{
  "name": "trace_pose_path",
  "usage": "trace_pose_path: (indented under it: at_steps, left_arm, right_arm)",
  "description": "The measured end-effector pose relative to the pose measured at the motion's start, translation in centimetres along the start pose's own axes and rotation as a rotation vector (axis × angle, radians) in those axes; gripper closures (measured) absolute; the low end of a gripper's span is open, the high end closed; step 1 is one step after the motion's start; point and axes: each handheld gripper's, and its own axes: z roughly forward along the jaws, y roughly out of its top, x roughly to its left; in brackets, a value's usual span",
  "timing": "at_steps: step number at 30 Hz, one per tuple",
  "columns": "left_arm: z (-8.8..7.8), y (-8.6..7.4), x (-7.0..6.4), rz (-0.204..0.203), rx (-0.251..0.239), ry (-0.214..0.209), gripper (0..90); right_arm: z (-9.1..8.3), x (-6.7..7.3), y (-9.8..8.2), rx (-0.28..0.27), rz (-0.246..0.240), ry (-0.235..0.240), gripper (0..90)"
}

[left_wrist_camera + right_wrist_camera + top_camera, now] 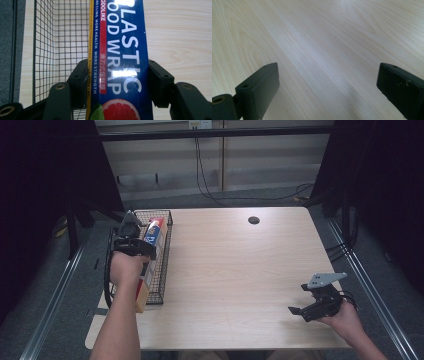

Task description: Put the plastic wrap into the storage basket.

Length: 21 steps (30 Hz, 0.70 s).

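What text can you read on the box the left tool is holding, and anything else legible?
"PLASTIC FOOD WRAP", partly cut off, large white letters on the blue box.
"MORE CLING MORE HEALTH MORE STRENGTH", small white print along its edge.
"...ODOLIKE", white on the red stripe.
Chinese characters on the red stripe: too small to read.
Yellow edge print: too small.

**Colours at the table**

We are noting a dark blue plastic wrap box [120, 50] with white lettering, a red strip, a yellow edge and a pink grapefruit picture. We are seeing a black wire basket [57, 37] in a square grid, and a pale wood-grain table [317, 37] under black jaws.
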Motion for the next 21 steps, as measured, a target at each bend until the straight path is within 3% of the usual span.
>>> trace_pose_path:
  at_steps: [11,21]
  left_arm:
    - [0.5,-0.2,0.6,-0.021,-0.007,0.031,43.0]
    - [2.0,-0.6,1.6,-0.049,-0.001,0.046,42.9]
  right_arm:
    - [0.0,0.1,0.0,-0.003,-0.006,0.001,4.4]
    - [0.1,0.1,0.0,0.003,-0.002,0.001,4.4]
